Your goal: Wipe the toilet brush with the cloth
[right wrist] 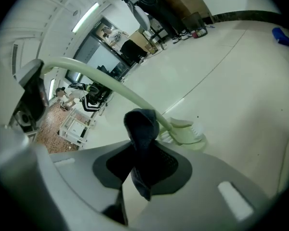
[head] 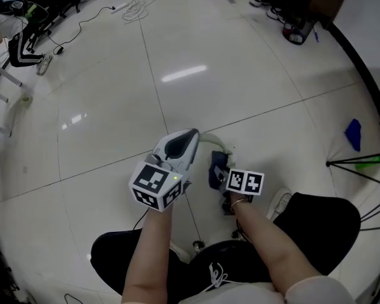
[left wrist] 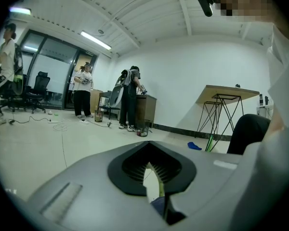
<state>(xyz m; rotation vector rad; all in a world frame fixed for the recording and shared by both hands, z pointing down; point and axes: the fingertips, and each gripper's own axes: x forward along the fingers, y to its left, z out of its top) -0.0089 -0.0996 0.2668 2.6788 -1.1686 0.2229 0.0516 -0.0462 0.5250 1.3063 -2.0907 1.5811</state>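
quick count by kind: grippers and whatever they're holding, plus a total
grippers: 2, the left gripper and the right gripper
toilet brush, pale green, handle in the left gripper: 1
cloth, dark blue, in the right gripper: 1
total: 4

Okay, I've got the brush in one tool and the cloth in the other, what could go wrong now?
The dark blue cloth is only pinched as a bunch in the right tool; rubbing could pull it loose. The left tool grips the pale green plastic toilet brush at the far end of its long curved handle, so pressing may swing the head.
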